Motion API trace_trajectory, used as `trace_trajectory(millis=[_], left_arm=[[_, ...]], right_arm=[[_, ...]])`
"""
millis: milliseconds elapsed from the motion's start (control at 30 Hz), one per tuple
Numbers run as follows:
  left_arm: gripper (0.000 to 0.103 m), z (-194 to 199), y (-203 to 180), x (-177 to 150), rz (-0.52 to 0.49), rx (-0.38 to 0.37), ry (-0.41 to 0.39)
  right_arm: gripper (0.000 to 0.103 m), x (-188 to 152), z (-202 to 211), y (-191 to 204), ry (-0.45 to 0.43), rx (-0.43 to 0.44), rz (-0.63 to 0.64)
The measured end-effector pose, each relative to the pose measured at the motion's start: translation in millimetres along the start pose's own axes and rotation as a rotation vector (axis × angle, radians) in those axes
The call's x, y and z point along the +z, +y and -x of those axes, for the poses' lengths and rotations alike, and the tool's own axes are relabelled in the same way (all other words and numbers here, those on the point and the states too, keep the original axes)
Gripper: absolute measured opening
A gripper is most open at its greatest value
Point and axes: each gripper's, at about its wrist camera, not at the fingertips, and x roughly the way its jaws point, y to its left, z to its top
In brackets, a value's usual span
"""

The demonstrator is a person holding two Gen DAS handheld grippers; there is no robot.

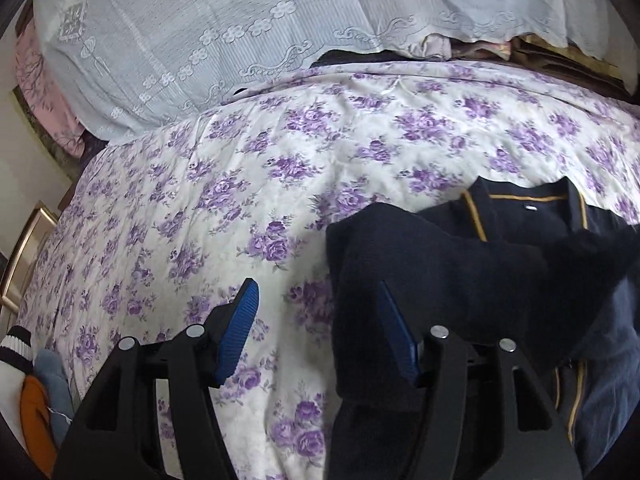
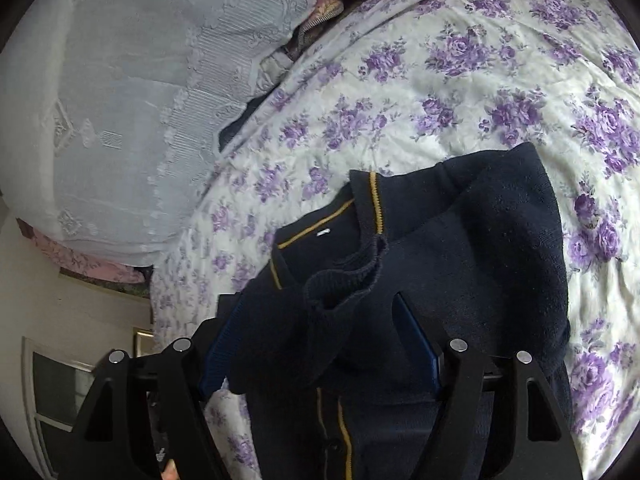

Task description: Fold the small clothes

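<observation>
While navy knit hides my left gripper's [image 1: 318, 330] right finger, its jaws gape over the floral quilt [image 1: 240, 184], holding nothing. Right gripper [image 2: 320, 344]: wide too, the gold-trimmed cardigan [image 2: 460, 240] draped between, grip unclear.

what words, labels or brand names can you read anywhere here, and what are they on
None can be read.
Neck label inside the collar of the navy cardigan: a small white tag, too small and blurred to read.
Same label in the left wrist view: also unreadable.
Floral bedspread and white lace cover: patterns only, no text.
Gripper fingers: no markings visible.
</observation>
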Motion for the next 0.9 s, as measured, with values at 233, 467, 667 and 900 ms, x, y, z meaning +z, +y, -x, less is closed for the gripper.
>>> trace_trajectory(millis=[233, 467, 667, 900], left_arm=[[0.06, -12.7, -10.1, -2.7, -0.014, -0.022, 0.037], [0.069, -41.6, -29.1, -17.0, -0.063, -0.011, 0.123], [0.07, -23.9, -23.9, -10.2, -0.08, 0.006, 0.063], [0.07, -18.1, -26.1, 7.2, -0.046, -0.034, 0.032]], right_arm=[[0.012, -4.1, 11.4, -20.2, -0.087, -0.096, 0.024], [0.012, -7.5, -0.3, -68.3, 0.002, -0.136, -0.056], [0.016, -9.8, 20.7, -56.7, -0.04, -0.157, 0.007], [0.018, -9.8, 21.5, -17.2, -0.051, -0.173, 0.166]])
